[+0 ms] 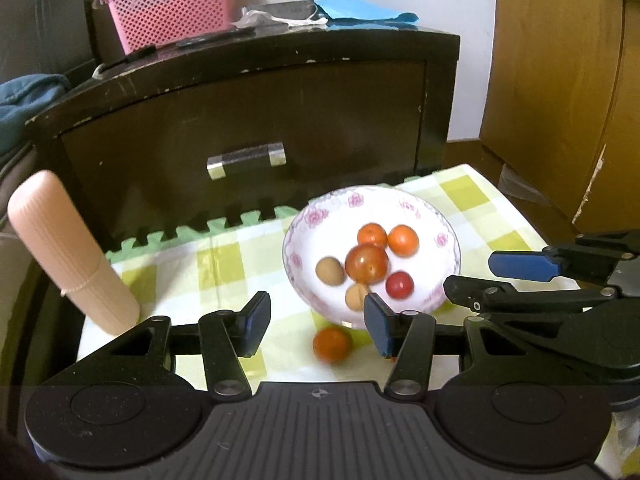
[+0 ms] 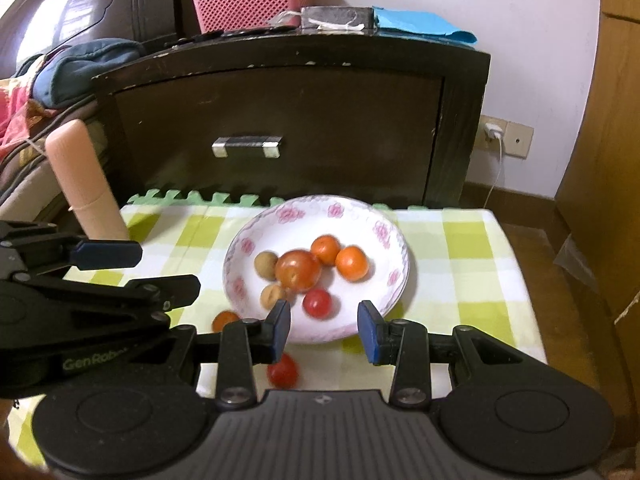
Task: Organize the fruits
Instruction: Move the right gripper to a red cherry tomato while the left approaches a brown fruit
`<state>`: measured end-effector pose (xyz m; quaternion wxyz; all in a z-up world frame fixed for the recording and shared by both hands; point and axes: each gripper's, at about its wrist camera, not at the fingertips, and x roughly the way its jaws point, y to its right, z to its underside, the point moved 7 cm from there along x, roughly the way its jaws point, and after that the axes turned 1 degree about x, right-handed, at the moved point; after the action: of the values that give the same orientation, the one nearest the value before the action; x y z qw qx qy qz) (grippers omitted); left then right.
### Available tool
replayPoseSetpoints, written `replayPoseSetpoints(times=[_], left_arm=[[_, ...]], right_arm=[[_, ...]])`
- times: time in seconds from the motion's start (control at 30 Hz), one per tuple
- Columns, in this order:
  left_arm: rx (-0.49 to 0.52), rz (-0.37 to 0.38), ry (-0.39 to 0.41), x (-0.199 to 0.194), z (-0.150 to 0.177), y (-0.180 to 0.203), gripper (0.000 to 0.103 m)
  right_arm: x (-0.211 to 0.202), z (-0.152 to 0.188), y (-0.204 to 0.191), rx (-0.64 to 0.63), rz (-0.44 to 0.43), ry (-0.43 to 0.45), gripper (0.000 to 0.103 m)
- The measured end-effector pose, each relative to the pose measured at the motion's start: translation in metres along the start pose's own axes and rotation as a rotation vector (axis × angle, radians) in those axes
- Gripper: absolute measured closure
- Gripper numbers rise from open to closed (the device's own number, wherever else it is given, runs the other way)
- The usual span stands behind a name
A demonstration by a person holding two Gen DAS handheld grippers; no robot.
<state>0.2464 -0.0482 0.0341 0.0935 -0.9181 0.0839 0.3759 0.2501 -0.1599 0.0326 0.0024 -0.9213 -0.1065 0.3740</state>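
Left wrist view: the left gripper [image 1: 318, 326] sits at lower centre with its blue-padded fingers spread apart and nothing between them. Just beyond them, a small orange fruit [image 1: 332, 344] lies on the green-and-white checked cloth [image 1: 224, 256], close to the near rim of the white floral-rimmed bowl [image 1: 420, 216]. The bowl, at centre right, holds two orange fruits, a larger red-orange tomato [image 1: 367, 263], a small red tomato and two brownish round fruits. At right, the right gripper [image 1: 472, 280] enters the frame side-on, its fingers parted. A pale pink ribbed cylinder [image 1: 64, 252] leans at left.

Right wrist view: the right gripper's fingers stand apart at lower centre, empty, over the bowl's near rim. A small red tomato [image 2: 283, 372] lies on the cloth below the left finger. A dark wooden cabinet [image 2: 304, 120] fills the upper centre.
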Motion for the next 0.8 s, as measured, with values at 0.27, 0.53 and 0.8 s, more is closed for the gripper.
replayPoseSetpoints(times=[0.27,0.53,0.8], left_arm=[[0.000,0.002,-0.042,-0.015,0.032,-0.003,0.043],[-0.034,0.006,-0.097,-0.022,0.065,-0.011,0.044],[-0.057,0.012,-0.163,-0.022,0.102,-0.015,0.046]], right_arm=[[-0.009,0.030,-0.018,-0.028,-0.034,-0.053,0.067],[-0.008,0.056,-0.038,-0.052,-0.077,-0.115,0.067],[-0.001,0.086,-0.059,-0.126,-0.107,-0.187,0.067]])
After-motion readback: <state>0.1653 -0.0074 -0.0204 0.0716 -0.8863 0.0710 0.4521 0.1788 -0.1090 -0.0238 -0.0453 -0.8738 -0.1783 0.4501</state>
